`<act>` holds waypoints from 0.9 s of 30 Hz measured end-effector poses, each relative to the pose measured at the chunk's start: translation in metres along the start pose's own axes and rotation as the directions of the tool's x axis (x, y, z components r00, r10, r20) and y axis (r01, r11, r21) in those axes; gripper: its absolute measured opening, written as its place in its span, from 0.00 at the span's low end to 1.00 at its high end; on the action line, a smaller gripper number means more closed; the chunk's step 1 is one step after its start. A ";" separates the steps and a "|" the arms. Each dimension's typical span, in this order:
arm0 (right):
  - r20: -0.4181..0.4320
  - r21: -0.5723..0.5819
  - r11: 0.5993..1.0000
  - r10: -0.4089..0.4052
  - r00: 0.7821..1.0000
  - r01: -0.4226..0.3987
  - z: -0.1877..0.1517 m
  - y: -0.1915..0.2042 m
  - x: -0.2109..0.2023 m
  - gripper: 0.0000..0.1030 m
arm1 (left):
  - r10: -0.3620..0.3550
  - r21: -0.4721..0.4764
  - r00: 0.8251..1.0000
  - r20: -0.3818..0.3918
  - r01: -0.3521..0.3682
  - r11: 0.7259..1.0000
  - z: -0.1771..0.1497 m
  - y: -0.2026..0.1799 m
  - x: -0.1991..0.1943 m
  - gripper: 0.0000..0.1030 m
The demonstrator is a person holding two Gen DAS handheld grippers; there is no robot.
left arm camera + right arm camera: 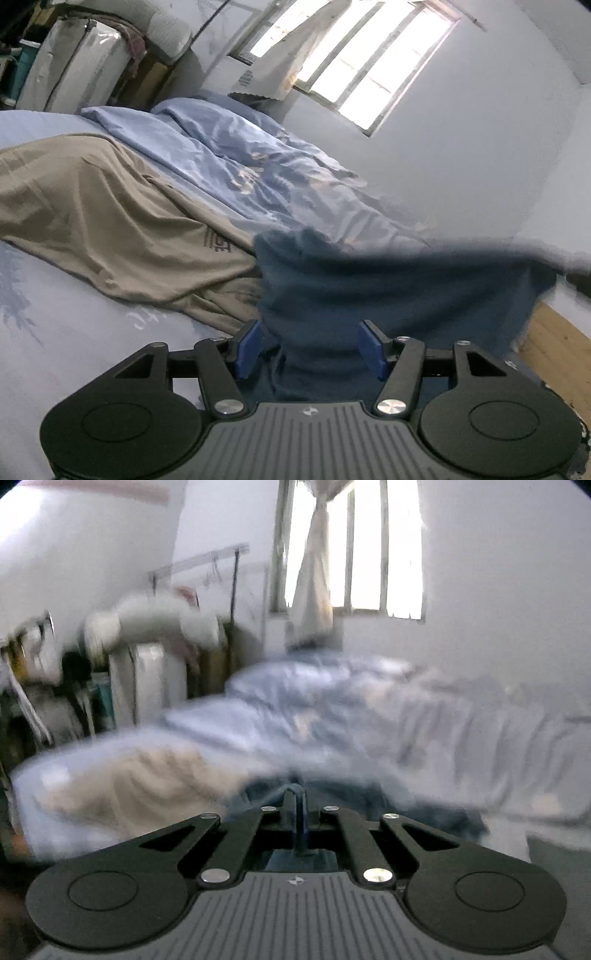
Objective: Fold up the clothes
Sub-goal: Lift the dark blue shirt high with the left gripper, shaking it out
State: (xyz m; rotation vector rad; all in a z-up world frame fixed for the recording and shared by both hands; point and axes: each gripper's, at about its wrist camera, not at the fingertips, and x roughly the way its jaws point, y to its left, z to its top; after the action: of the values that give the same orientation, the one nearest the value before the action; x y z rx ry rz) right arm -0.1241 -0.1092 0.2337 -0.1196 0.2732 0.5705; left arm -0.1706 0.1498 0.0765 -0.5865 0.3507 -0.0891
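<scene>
Lifting a blue garment (pixel 388 291) off the bed (pixel 55 332).
Right hand-held gripper (pixel 297 823) is clenched on its edge; the left (pixel 310 347) is released, and should pinch next.

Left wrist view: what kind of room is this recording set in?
Most likely a bedroom: a bed with a rumpled blue duvet, a barred window with a curtain, and clothes such as a tan garment laid out.
</scene>
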 end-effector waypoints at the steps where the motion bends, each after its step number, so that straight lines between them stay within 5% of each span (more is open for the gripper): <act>1: 0.020 0.005 1.000 0.016 1.000 -0.016 0.018 0.002 0.001 0.03 | -0.010 0.001 1.000 -0.005 0.010 1.000 -0.002 -0.002 -0.001 0.56; 10: 0.114 -0.124 0.990 0.079 0.990 -0.065 0.133 0.053 0.020 0.03 | -0.109 0.131 0.994 -0.024 0.111 0.985 -0.017 -0.035 -0.005 0.66; 17: 0.246 -0.137 0.989 -0.018 0.969 0.053 0.164 0.077 0.023 0.02 | -0.065 0.135 0.998 -0.016 0.067 0.989 -0.015 -0.033 -0.003 0.66; 27: 0.372 -0.098 0.979 -0.131 0.919 0.179 0.221 0.059 0.010 0.02 | -0.025 0.207 0.991 -0.129 0.052 0.977 -0.035 -0.040 0.029 0.66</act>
State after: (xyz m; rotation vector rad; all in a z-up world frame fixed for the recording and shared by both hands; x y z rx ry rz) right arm -0.0990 -0.0136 0.4400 -0.1579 -0.1354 0.4413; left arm -0.1547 0.0922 0.0627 -0.3784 0.4464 -0.1986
